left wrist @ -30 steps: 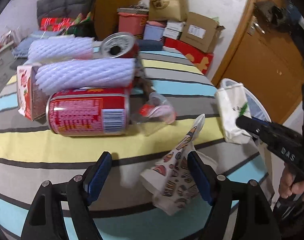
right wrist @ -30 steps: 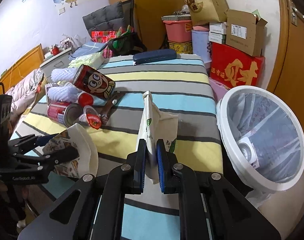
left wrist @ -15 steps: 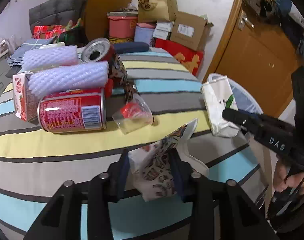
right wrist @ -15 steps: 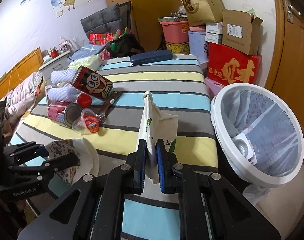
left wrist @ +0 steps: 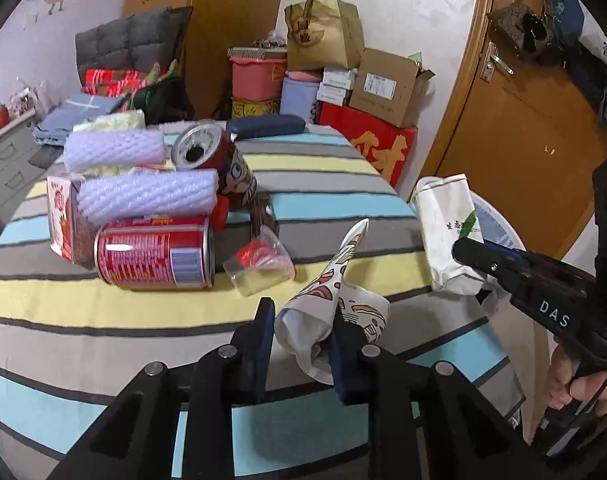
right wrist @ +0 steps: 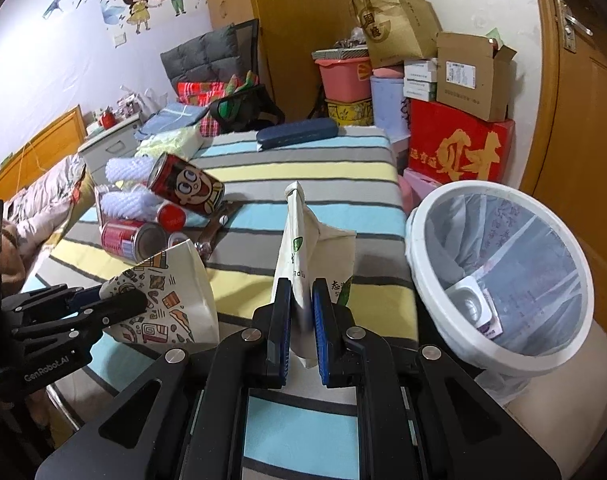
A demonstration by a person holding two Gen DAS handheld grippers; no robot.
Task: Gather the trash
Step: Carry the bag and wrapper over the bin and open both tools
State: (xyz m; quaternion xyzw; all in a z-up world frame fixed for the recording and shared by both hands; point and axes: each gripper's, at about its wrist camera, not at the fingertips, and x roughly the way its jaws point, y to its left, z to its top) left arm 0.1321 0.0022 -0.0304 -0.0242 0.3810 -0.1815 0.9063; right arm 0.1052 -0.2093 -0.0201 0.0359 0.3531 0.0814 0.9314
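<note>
Two grippers are each clamped on a piece of trash. From the left wrist, the left gripper point(left wrist: 301, 334) has just been closing and its blue pads now pinch a crumpled patterned paper cup point(left wrist: 327, 304), whose squashed rim juts ahead of the fingers and above the striped cloth point(left wrist: 103, 308). Ahead and to the left of it lies a red can point(left wrist: 155, 256) on its side, a clear plastic cup point(left wrist: 261, 266) just beside that, with white foam sleeves point(left wrist: 147, 198), a small carton point(left wrist: 63, 220) and a cartoon can point(left wrist: 219, 164) behind. To the right, the right gripper point(left wrist: 469, 250) grips a white paper bag point(left wrist: 447, 224), a hand point(left wrist: 571, 376) on its handle. From the right wrist, the right gripper point(right wrist: 301, 328) is squeezed narrow on the white bag point(right wrist: 307, 248), which stands upright between the pads. Just right of it a white bin point(right wrist: 427, 280) with a clear liner sits beside the table edge, a small container point(right wrist: 469, 304) lying inside. To the left, the left gripper point(right wrist: 115, 300) holds the patterned cup point(right wrist: 171, 296) clear of the cloth.
</note>
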